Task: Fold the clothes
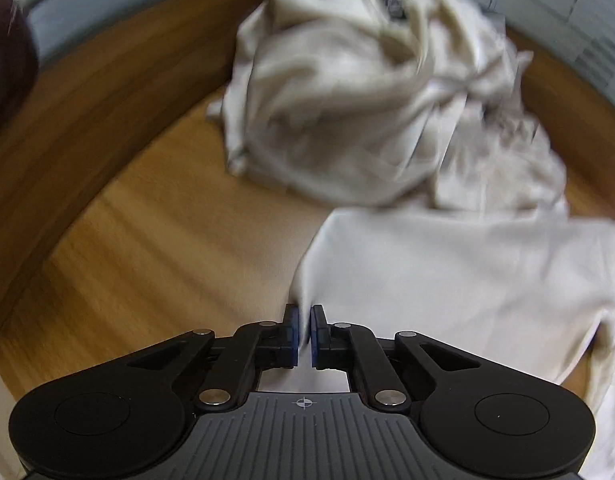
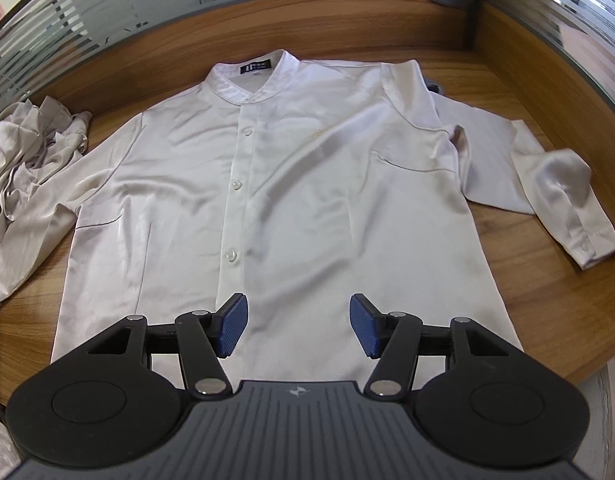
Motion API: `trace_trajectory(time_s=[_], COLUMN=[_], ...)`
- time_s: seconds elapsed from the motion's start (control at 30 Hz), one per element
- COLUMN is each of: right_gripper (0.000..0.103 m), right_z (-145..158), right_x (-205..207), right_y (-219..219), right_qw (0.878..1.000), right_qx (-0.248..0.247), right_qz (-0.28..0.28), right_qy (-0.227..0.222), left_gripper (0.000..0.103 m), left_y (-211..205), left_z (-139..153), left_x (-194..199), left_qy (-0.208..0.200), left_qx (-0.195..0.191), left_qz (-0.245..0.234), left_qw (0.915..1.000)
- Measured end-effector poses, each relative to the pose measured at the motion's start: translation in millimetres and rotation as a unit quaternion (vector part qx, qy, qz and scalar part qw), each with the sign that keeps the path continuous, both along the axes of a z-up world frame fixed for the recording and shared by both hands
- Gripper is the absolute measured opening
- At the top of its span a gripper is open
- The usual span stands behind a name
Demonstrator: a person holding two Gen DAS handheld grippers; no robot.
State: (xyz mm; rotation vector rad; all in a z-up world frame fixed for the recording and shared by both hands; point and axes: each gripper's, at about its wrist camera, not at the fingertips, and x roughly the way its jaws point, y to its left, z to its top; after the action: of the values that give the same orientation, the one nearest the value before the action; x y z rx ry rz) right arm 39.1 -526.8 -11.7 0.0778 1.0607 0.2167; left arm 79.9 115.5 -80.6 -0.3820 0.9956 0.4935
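A white button-up shirt (image 2: 307,184) lies spread flat, front up, on the wooden table (image 2: 547,300), with its collar at the far side. My right gripper (image 2: 298,312) hangs open over the shirt's near hem, close to the button placket, with nothing between its pads. In the left wrist view the same shirt (image 1: 467,280) shows as a flat white panel. My left gripper (image 1: 306,314) is shut on its near left corner, and a strip of white cloth runs between the blue pads. The shirt's right sleeve (image 2: 547,184) lies bent on the table.
A crumpled pile of pale clothes (image 1: 347,80) lies beyond the left gripper, blurred; the right wrist view shows this pile (image 2: 27,152) at the shirt's left. A raised wooden wall (image 2: 347,28) with frosted glass above borders the table's far and right sides.
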Motion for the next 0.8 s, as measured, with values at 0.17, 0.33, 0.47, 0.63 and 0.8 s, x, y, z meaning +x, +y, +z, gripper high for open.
trace_trajectory(time_s=[0.17, 0.33, 0.47, 0.63, 0.8], right_gripper=[0.063, 0.063, 0.063, 0.063, 0.063], right_z=[-0.7, -5.3, -7.1, -2.8, -1.6], right_x=[-0.1, 15.6, 38.7, 67.9, 92.0], right_y=[-9.3, -29.0, -51.5, -86.8, -117.0], right_qw=[1.0, 0.999, 0.999, 0.998, 0.997], right_qx=[0.009, 0.022, 0.032, 0.046, 0.053], right_qz=[0.003, 0.02, 0.035, 0.045, 0.059], right_qy=[0.005, 0.011, 0.016, 0.007, 0.006], left_gripper=[0.003, 0.003, 0.003, 0.003, 0.004], left_y=[-19.1, -87.9, -165.2, -274.3, -376.5], left_z=[57.1, 114.0, 144.0, 153.9, 129.5], left_x=[33.8, 55.0, 72.1, 92.8, 102.4], left_qy=[-0.059, -0.131, -0.163, -0.171, -0.148], left_qx=[-0.002, 0.015, 0.014, 0.005, 0.003], left_qz=[-0.034, -0.103, -0.165, -0.252, -0.322], left_qw=[0.9977, 0.9859, 0.9727, 0.9524, 0.9352])
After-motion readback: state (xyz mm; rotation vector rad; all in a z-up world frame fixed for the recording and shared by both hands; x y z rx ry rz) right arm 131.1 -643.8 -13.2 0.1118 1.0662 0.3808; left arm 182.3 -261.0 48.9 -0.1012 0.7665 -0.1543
